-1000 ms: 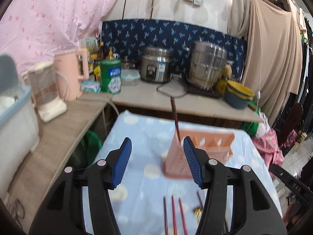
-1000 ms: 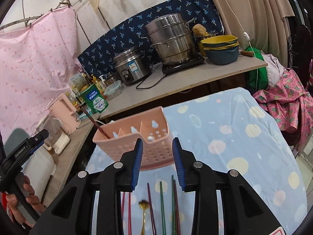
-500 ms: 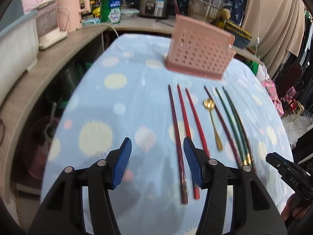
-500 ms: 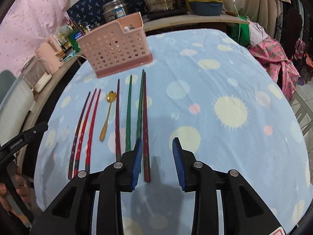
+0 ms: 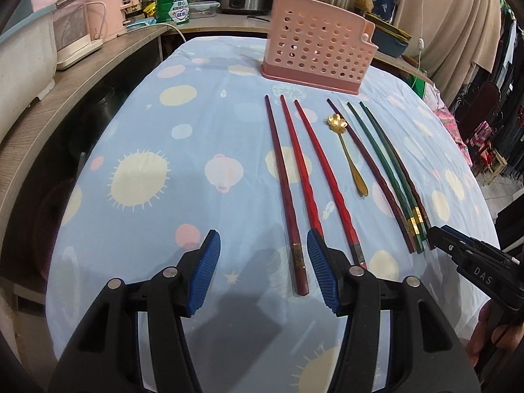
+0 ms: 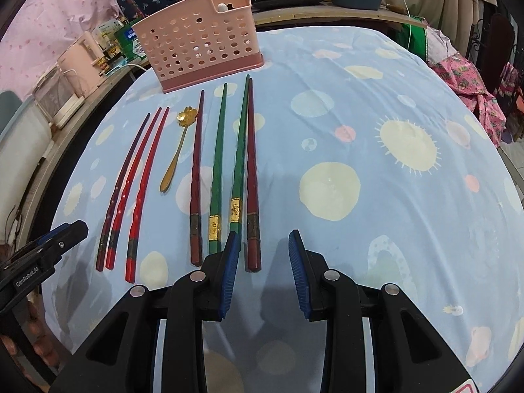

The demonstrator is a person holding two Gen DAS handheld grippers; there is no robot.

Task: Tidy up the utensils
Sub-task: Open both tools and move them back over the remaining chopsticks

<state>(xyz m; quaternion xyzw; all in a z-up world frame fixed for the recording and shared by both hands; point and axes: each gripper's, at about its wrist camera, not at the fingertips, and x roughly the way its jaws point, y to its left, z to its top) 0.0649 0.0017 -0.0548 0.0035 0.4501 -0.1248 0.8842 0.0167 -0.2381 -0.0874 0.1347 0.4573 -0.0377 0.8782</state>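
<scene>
Landmark: pink perforated utensil holder [image 5: 319, 54] [image 6: 199, 47], upright at the far end of the bench [image 5: 183, 163] [image 6: 376, 124], which carries a blue cloth with sun and dot prints.
Open room: bare cloth to the left of the holder in the left wrist view; in the right wrist view a broad bare stretch to the holder's right, out to the bench edge.
Edges: bench's left edge runs beside a wooden counter [image 5: 65, 98]; cloth drops off at the near edge below both claws.
Utensils: seven chopsticks and one spoon lie flat in a row on the near side of the holder, tips toward it.
Left group: one dark red chopstick [image 5: 285, 193] [image 6: 122, 190] and two red chopsticks [image 5: 322, 177] [image 6: 144, 186], side by side.
Spoon: gold flower-bowl spoon [image 5: 347, 154] [image 6: 178, 150], bowl toward the holder, apart from its neighbours.
Right group: dark red chopstick [image 6: 197, 177], two green chopsticks [image 5: 383, 163] [image 6: 217, 170], outermost dark red chopstick [image 6: 251, 170] touching the second green one.
Left claw [image 5: 263, 268]: jaws wide apart, holding nothing; butt of the dark red chopstick lies between the fingers.
Right claw [image 5: 439, 239] [image 6: 260, 271]: moderately open, empty; butt of the outermost dark red chopstick sits between the fingers.
Hidden: holder contents mostly screened; one dark stick [image 6: 132, 5] pokes above its far corner. Left claw's right finger covers part of one red chopstick.
</scene>
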